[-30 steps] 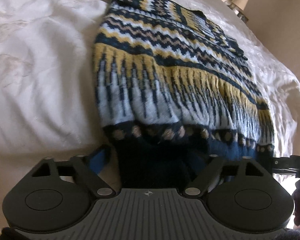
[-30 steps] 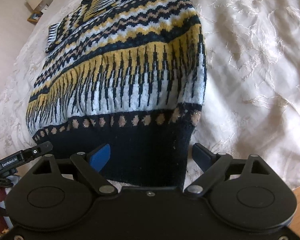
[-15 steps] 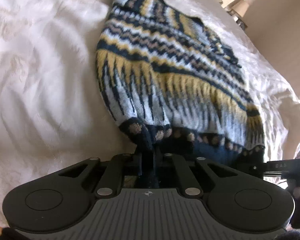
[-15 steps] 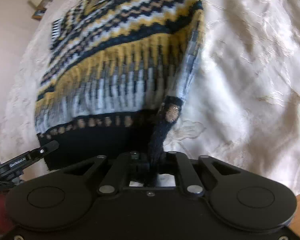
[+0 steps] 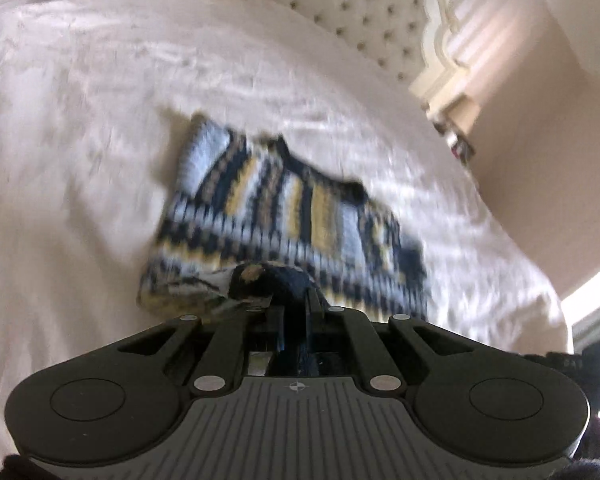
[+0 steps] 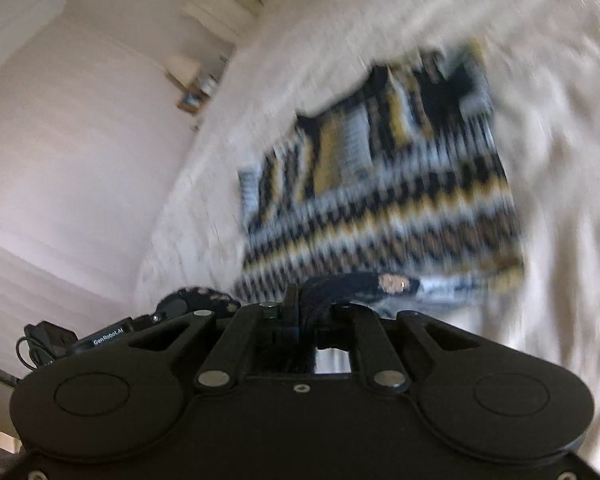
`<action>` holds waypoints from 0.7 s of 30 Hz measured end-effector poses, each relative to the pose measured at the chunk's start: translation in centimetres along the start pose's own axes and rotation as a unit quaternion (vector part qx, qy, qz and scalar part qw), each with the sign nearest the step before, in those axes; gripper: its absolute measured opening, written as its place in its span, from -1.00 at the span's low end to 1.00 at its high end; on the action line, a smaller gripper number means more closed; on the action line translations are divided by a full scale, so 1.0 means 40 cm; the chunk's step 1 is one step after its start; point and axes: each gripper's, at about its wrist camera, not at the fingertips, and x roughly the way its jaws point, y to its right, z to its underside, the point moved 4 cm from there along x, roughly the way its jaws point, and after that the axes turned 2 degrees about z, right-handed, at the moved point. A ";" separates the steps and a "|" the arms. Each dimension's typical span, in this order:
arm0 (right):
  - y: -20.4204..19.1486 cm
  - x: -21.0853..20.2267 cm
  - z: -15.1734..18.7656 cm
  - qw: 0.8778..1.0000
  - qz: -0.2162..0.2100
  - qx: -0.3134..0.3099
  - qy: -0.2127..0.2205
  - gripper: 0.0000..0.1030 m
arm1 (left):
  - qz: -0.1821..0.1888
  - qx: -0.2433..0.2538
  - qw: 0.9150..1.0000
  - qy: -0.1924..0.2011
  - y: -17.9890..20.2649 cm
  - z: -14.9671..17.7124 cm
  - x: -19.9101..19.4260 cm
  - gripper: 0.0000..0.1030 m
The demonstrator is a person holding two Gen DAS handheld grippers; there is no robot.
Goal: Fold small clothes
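Observation:
A patterned knit sweater (image 5: 284, 216) in navy, yellow, light blue and tan lies on a white bedspread (image 5: 80, 120). My left gripper (image 5: 300, 304) is shut on the sweater's dark navy hem, lifted above the bed. In the right wrist view the sweater (image 6: 380, 184) shows blurred, and my right gripper (image 6: 300, 304) is shut on the other hem corner. The lower part of the sweater curls up from the bed toward both grippers. The left gripper's body (image 6: 100, 338) shows at the right view's lower left.
A tufted cream headboard (image 5: 360, 12) stands at the far end of the bed. A bedside table with small items (image 5: 456, 136) stands beside it against a beige wall, and it also shows in the right wrist view (image 6: 196, 88).
Both grippers closed on the sweater's navy hem, then rose and moved toward the headboard, carrying the hem up over the body. The views now tilt up to show headboard and wall.

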 end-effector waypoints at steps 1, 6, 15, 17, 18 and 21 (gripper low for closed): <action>0.001 0.008 -0.030 1.000 -0.004 -0.001 0.007 -0.72 | -0.002 -0.004 1.000 0.008 0.002 -0.023 0.011 -0.85; 0.022 0.050 -0.176 0.999 -0.017 0.002 0.029 -0.72 | -0.011 0.002 0.999 0.035 0.030 -0.121 0.074 -0.85; 0.048 0.154 -0.331 1.000 -0.007 0.009 0.029 -0.72 | -0.031 0.001 0.999 0.037 0.039 -0.228 0.208 -0.85; 0.057 0.179 -0.349 0.999 0.000 0.015 0.029 -0.72 | -0.032 0.000 0.999 0.033 0.030 -0.246 0.234 -0.85; 0.063 0.191 -0.358 0.999 0.005 0.018 0.029 -0.72 | -0.033 0.001 0.999 0.031 0.027 -0.255 0.245 -0.85; 0.072 0.225 -0.378 0.999 0.016 0.028 0.028 -0.72 | -0.034 0.002 0.999 0.023 0.014 -0.281 0.280 -0.85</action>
